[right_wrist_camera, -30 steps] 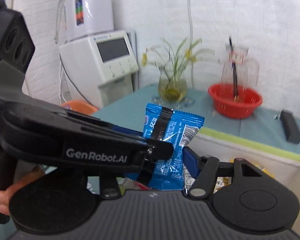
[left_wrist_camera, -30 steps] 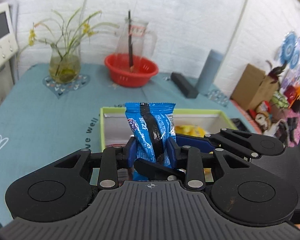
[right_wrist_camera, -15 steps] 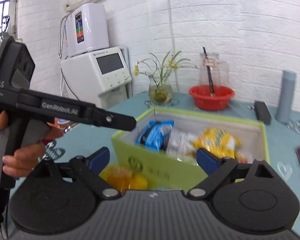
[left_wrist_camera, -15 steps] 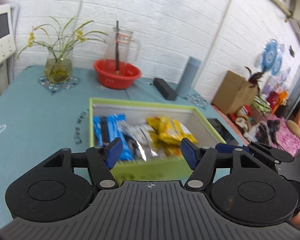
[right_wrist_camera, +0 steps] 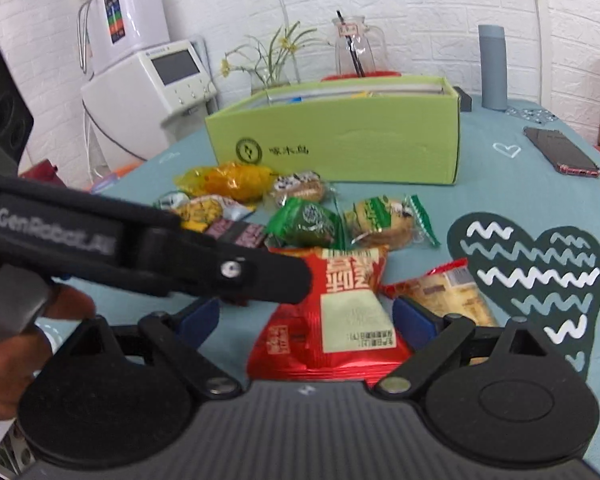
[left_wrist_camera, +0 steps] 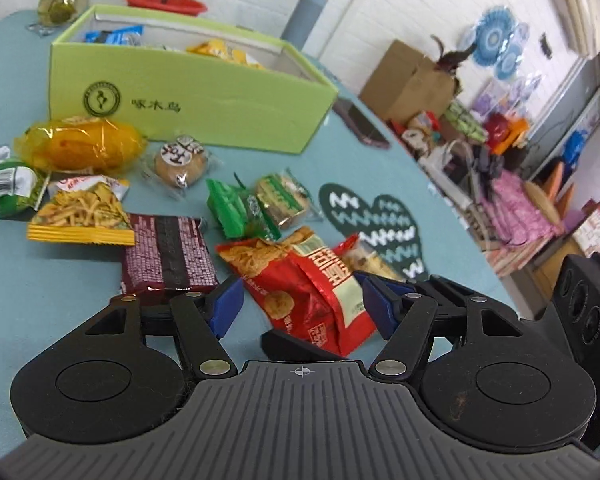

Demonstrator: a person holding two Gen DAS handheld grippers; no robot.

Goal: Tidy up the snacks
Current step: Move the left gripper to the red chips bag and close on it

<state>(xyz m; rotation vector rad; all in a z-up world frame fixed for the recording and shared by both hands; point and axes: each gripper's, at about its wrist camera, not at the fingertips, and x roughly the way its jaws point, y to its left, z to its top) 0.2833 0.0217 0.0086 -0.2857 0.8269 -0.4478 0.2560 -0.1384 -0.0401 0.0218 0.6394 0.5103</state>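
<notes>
While both tongs, left [left_wrist_camera: 300,308] and right [right_wrist_camera: 306,318], gape wide around the red packet [right_wrist_camera: 340,320], it looks light, crinkly, slippery; pinch its middle.

White brick wall [right_wrist_camera: 420,0], teal table [right_wrist_camera: 500,184]

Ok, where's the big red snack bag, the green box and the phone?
red snack bag [right_wrist_camera: 332,320]: right wrist view, on its pale label.
green box [left_wrist_camera: 204,92]: left wrist view, on its front wall.
phone [right_wrist_camera: 560,154]: right wrist view, on its dark screen.

Lime-green box [left_wrist_camera: 204,92], red snack packet [right_wrist_camera: 340,320], teal tablecloth [left_wrist_camera: 52,292], dark heart [right_wrist_camera: 540,276] with white zigzags, blue-tipped tongs [left_wrist_camera: 300,304]
</notes>
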